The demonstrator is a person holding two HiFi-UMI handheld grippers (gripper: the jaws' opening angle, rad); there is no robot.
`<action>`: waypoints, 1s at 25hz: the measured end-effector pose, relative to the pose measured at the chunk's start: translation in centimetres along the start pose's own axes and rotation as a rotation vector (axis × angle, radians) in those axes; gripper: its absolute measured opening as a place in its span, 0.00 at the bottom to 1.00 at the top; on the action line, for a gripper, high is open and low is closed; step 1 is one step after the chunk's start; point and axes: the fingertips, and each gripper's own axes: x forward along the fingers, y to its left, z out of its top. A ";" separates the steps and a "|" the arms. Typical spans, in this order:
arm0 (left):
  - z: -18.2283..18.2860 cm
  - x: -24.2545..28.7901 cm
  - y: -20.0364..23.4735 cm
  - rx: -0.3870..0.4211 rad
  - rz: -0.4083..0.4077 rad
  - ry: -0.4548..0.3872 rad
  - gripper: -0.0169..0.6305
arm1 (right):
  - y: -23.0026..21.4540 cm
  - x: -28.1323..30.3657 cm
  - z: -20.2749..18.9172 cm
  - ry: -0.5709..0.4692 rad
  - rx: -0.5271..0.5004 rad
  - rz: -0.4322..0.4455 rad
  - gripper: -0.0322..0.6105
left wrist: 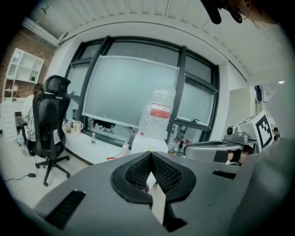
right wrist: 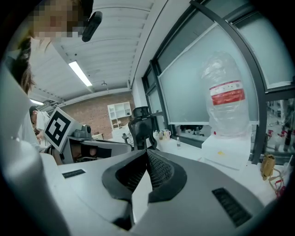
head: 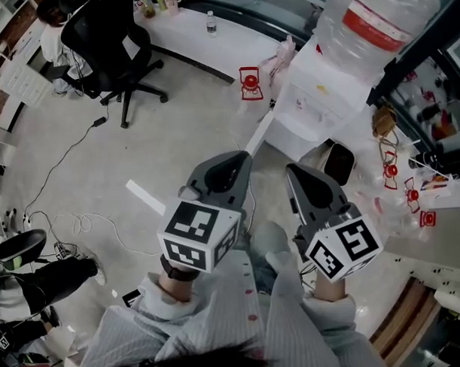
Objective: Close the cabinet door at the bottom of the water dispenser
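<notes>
The left tool (left wrist: pixel 150 154) is holding its jaws pressed together at the tips with nothing between them, and the right tool (right wrist: pixel 146 150) is doing the same. That seems sensible, since shoving a door calls for a blunt, closed nose rather than a grip. Both are pointing side by side and slightly downward toward the water dispenser (head: pixel 317 101) ahead of them. Just beyond the left tool's tip the cabinet door (head: pixel 260 133) is standing open, swung out from the dispenser's base and showing edge-on as a white strip — so this tool looks the better placed for pushing it shut. Higher up, the bottle (head: pixel 375 23) is sitting on top of the dispenser. Well off to the left tool's left, an office chair (head: pixel 108 40) is standing by a white counter (head: pixel 202 44) — apart from the work.
</notes>
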 end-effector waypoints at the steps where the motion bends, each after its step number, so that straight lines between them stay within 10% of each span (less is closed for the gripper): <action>1: -0.1 0.4 0.3 -0.006 -0.003 0.006 0.04 | -0.3 0.4 -0.1 0.007 0.005 -0.003 0.07; 25: 7.7 18.3 9.0 -0.043 0.087 -0.001 0.04 | -15.1 15.2 4.4 0.100 -0.003 0.148 0.07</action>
